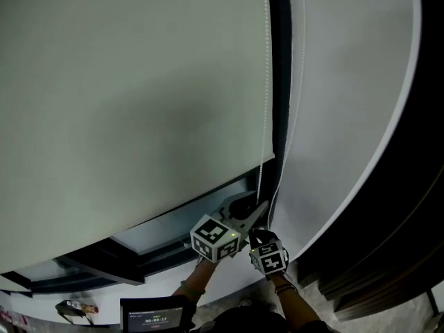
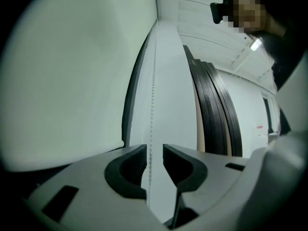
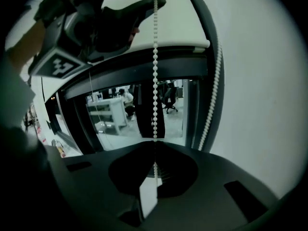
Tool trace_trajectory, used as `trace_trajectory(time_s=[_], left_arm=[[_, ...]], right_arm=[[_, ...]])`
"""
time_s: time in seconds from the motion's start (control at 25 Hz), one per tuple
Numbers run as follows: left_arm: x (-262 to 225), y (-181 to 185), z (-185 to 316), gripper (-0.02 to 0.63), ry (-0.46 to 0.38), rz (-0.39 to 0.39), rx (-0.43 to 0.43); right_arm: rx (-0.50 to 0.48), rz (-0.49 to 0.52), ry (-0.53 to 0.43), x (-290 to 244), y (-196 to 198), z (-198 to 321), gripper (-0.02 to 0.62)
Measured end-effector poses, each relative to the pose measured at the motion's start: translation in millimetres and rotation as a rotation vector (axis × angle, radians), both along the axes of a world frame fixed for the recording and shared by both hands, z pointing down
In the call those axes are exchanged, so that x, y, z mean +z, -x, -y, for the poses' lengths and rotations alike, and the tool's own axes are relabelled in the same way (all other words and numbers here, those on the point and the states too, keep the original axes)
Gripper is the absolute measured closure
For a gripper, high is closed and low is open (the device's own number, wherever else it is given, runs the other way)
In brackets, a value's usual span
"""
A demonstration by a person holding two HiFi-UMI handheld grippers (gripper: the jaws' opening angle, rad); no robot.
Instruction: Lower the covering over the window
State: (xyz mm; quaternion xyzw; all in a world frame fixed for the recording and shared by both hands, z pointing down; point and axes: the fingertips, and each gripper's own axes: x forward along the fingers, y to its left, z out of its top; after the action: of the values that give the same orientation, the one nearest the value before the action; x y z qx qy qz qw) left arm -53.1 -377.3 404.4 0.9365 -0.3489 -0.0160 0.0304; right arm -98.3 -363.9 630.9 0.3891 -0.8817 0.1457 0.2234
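Note:
A pale roller blind (image 1: 132,103) hangs over most of the window, its bottom edge above a strip of bare glass (image 1: 180,224). A white bead chain (image 1: 266,82) hangs along the blind's right edge. My left gripper (image 1: 259,210) points up at it and is open: in the left gripper view the bead chain (image 2: 152,81) runs through the gap of the left gripper (image 2: 154,160) without touching the pads. Just below, my right gripper (image 1: 258,238) is shut on the bead chain (image 3: 155,71). In the right gripper view the right gripper (image 3: 155,160) pinches it, with a second strand (image 3: 214,85) hanging free to the right.
A white wall (image 1: 347,82) stands right of the dark window frame (image 1: 279,82), with a dark curved edge (image 1: 409,207) beyond it. A small screen device (image 1: 154,318) sits low by the sill. Through the glass (image 3: 144,109) an office with desks and chairs shows.

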Motion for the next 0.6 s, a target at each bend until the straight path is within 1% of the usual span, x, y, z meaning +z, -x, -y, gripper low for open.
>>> trace_trajectory(time_s=[0.08, 0.2, 0.24, 0.28, 0.32, 0.4, 0.44, 0.48, 0.6], left_arm=[[-6.2, -4.6, 1.3, 0.515, -0.017, -0.016, 0.013], [-19.5, -10.8, -1.0, 0.515, -0.045, -0.070, 0.037], [-20.8, -12.9, -1.5, 0.516, -0.052, -0.070, 0.043], [-18.9, -14.5, -1.5, 0.518, -0.059, -0.055, 0.046], [-12.9, -15.2, -0.8, 0.533, -0.062, -0.029, 0.045], [13.2, -15.4, 1.5, 0.600, -0.040, 0.028, 0.049], [31.2, -16.3, 2.2, 0.600, -0.014, 0.040, 0.059], [49.6, -18.0, 2.3, 0.601, 0.015, 0.036, 0.072], [98.9, -24.1, 3.3, 0.604, 0.075, -0.021, 0.089]], right_arm=[[0.016, -0.005, 0.053, 22.8, -3.9, -4.3, 0.581], [0.013, -0.044, 0.113, 57.2, -5.6, -9.7, 0.581], [0.013, -0.055, 0.138, 69.3, -7.0, -12.1, 0.581], [0.014, -0.067, 0.167, 82.2, -9.2, -15.2, 0.581], [0.014, -0.082, 0.197, 96.0, -11.9, -19.5, 0.581], [0.009, -0.103, 0.252, 127.7, -17.1, -29.5, 0.581], [0.009, -0.111, 0.275, 145.3, -20.9, -33.5, 0.581], [0.014, -0.124, 0.293, 163.6, -26.3, -36.0, 0.581], [0.009, -0.146, 0.338, 216.9, -38.8, -42.3, 0.581]])
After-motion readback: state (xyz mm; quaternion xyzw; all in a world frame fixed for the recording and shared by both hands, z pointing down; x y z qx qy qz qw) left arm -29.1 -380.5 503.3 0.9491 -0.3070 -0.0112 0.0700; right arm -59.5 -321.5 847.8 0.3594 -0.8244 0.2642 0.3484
